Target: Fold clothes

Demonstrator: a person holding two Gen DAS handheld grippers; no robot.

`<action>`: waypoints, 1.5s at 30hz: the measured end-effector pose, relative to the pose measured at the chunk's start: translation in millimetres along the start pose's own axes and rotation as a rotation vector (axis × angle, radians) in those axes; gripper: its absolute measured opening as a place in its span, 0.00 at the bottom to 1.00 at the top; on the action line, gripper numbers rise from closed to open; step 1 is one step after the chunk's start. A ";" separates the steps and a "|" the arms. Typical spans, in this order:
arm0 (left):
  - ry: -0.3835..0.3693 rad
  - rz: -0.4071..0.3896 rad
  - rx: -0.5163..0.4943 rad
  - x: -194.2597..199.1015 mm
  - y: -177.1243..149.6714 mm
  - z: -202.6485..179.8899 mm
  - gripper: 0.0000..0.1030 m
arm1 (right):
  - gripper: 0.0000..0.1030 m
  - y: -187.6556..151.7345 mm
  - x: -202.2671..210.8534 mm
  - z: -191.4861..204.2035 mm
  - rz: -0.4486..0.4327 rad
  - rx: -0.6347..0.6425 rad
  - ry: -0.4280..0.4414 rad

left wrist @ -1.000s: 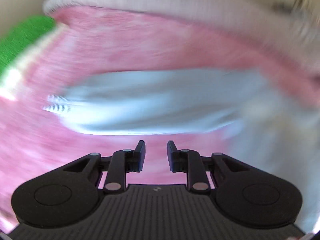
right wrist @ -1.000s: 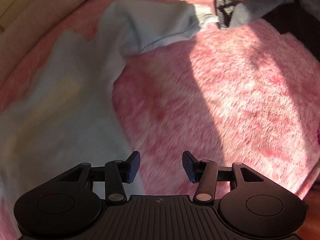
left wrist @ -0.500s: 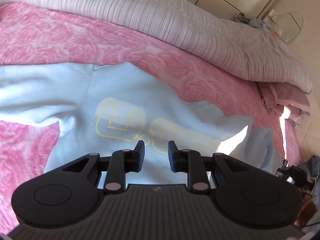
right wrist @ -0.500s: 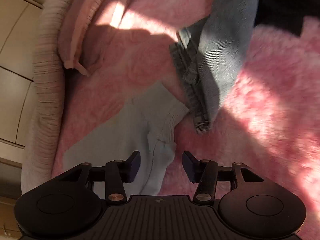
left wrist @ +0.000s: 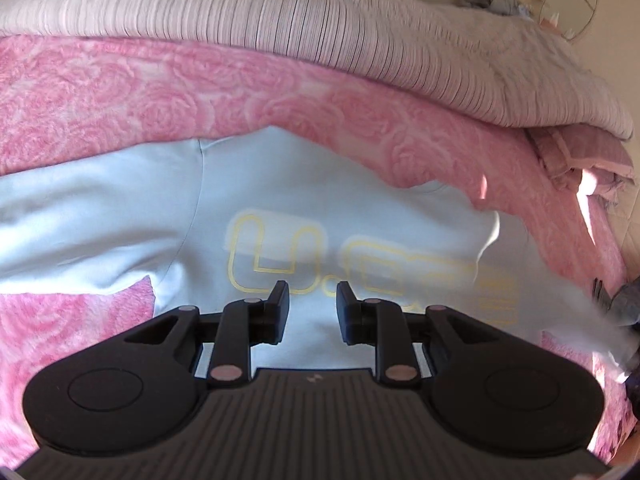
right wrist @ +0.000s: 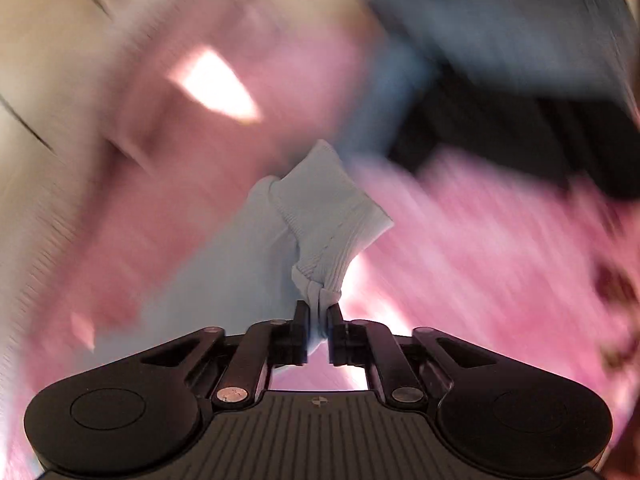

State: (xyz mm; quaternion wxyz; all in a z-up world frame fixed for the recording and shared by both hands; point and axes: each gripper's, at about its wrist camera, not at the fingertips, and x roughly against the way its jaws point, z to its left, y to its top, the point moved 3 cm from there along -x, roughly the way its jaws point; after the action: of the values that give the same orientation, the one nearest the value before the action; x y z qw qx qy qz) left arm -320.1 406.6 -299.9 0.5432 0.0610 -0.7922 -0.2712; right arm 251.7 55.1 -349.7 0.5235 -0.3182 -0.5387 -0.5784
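Note:
A pale blue sweatshirt with yellow outlined letters lies spread on a pink rose-patterned blanket. One sleeve stretches off to the left. My left gripper hovers open over the printed chest, nothing between its fingers. In the right wrist view my right gripper is shut on the ribbed cuff of the other sleeve, which stands up bunched from the pinch. The scene behind it is blurred by motion.
A striped pale quilt is piled along the far side of the blanket. Grey-blue denim clothing and a dark item lie beyond the cuff. A pink folded cloth sits at the right.
My right gripper has shut on the sleeve cuff and lifted it; it was open above it before. My left gripper drifted slightly over the chest print, still open.

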 end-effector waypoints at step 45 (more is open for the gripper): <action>-0.147 -0.062 -0.745 -107.3 57.3 -2.4 0.33 | 0.51 -178.4 -58.7 372.3 0.029 1.412 0.455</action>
State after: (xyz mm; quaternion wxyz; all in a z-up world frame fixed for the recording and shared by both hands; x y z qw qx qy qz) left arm -263.4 496.1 -359.7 0.4614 -0.1364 -0.6741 -0.5605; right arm 24.2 403.6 -375.3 0.7098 0.2148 -0.6563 -0.1393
